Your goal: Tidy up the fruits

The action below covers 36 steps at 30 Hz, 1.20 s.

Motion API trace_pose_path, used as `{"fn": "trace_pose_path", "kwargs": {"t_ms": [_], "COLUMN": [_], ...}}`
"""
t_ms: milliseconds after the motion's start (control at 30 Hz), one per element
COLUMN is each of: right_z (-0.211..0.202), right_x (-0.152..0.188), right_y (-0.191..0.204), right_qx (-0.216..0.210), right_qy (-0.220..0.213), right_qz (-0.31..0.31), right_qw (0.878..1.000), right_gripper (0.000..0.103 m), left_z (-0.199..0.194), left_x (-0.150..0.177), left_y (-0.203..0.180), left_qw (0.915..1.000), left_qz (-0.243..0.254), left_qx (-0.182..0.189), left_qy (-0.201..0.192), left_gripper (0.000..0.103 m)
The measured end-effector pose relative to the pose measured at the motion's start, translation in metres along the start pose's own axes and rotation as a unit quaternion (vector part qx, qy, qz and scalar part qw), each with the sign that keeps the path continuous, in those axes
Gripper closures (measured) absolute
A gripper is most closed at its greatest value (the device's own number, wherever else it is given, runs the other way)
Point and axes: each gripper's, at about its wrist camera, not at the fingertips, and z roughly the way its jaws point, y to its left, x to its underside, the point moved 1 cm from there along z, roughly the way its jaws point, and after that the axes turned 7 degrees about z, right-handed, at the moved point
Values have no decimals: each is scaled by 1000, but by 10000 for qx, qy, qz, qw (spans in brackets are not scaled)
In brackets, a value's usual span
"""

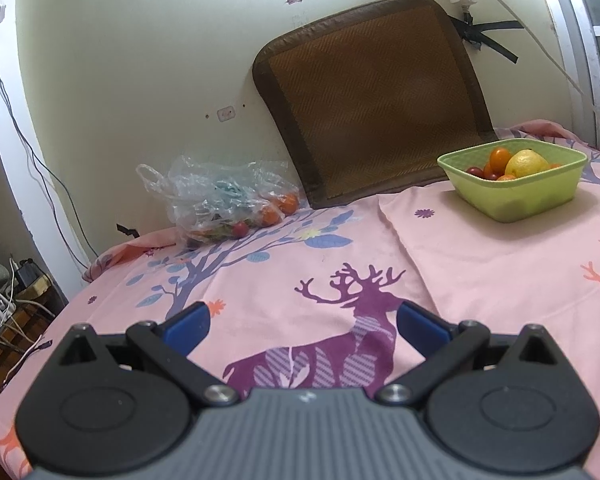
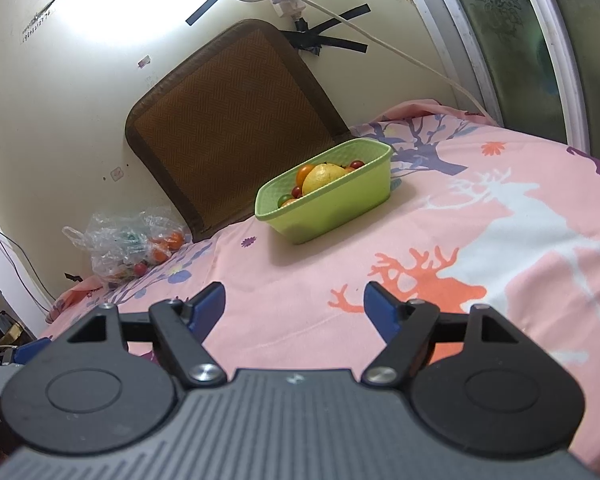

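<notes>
Fruit left in crinkled clear plastic bag, far left; both jaws wide, empty.
Soft, slippery: best taken by handle loop.

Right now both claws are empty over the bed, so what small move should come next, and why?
Probably reach the left claw toward the plastic bag by the wall. It is open with nothing between its fingers, the bag still holds oranges and small tomatoes, and the green basket already has fruit in it.

Green basket: matt plastic. Bag: crinkled clear plastic. Sheet: printed cloth. Mat: woven.
</notes>
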Motion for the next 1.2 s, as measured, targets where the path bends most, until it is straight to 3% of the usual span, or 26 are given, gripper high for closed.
{"fn": "trace_pose_path", "kwargs": {"t_ms": [1200], "right_z": [-7], "right_x": [1], "right_y": [2], "right_qx": [-42], "right_qy": [-211], "right_qz": [-27], "right_qw": [9998], "right_gripper": [24], "left_z": [-5], "left_x": [-1], "left_y": [-7], "left_qw": [9998], "left_qz": [179], "left_qx": [70], "left_qy": [-76], "left_gripper": [0]}}
